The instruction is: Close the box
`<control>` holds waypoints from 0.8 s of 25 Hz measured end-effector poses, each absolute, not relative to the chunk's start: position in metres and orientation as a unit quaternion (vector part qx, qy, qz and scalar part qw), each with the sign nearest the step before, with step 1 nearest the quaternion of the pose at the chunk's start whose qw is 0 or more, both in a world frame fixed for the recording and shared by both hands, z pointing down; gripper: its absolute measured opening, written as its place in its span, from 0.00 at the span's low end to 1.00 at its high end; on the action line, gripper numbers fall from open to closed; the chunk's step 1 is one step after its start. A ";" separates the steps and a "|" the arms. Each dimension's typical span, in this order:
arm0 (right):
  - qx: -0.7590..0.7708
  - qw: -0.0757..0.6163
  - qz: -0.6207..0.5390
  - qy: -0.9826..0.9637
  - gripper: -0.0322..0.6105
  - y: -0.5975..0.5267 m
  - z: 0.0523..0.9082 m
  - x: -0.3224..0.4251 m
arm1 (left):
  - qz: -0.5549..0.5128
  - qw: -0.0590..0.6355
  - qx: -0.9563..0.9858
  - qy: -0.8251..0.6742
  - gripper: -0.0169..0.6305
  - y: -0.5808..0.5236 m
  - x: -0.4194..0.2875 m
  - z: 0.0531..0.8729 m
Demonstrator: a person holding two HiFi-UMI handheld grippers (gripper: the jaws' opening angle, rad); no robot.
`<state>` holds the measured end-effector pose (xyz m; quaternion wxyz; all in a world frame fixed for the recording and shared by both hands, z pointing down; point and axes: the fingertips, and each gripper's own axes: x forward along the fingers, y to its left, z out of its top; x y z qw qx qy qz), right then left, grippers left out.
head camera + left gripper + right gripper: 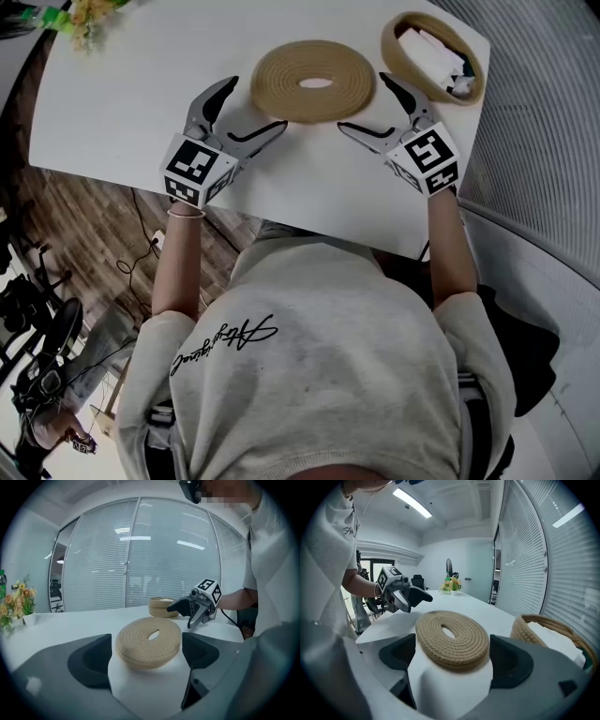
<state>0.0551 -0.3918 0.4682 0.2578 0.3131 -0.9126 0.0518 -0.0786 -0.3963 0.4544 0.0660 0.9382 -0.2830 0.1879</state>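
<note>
Left gripper [255,105]: jaws stood wide apart, nothing clamped. Its own view showed the coiled rope lid [140,646] lying in the gap ahead of the pads. I could not confirm contact with either one.

Right gripper [364,101]: jaws likewise spread wide and empty, with the opposite edge of the same lid at its mouth.

From the head view, the two grippers faced each other across the lid, one at its left rim and one at its right. The lid lay flat on the white table [122,103], directly in front of the person.

The box, a round woven basket [392,47], stood uncovered near the table's far right corner, just beyond the right gripper and apart from the lid. Pale contents showed inside; I could not identify them.

Assessment of the lid: I judged it light and soft, likely to sag or fold if lifted by one edge. The rough weave should give the pads good purchase. I recommended a hold on opposite rims, one gripper each side, keeping it level. The central slot looked too small to use.

Risk noted: the basket appeared light and could slide near the table edge when the lid is set down.
</note>
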 end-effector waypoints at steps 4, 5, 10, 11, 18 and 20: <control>0.315 0.277 0.059 -0.906 0.80 -0.396 0.479 0.062 | 0.216 0.066 0.937 -0.265 0.72 -0.396 -0.073 0.467; 0.315 0.284 0.062 -0.904 0.80 -0.397 0.483 0.063 | 0.220 0.068 0.937 -0.262 0.72 -0.398 -0.073 0.469; 0.304 0.298 0.082 -0.901 0.80 -0.401 0.494 0.065 | 0.236 0.064 0.935 -0.256 0.72 -0.406 -0.070 0.475; 0.303 0.303 0.084 -0.899 0.80 -0.402 0.496 0.067 | 0.241 0.063 0.935 -0.253 0.72 -0.407 -0.068 0.476; 0.280 0.325 0.102 -0.897 0.82 -0.400 0.502 0.068 | 0.271 0.076 0.934 -0.220 0.72 -0.405 -0.059 0.487; 0.271 0.327 0.108 -0.899 0.82 -0.398 0.503 0.068 | 0.282 0.082 0.933 -0.207 0.72 -0.402 -0.057 0.490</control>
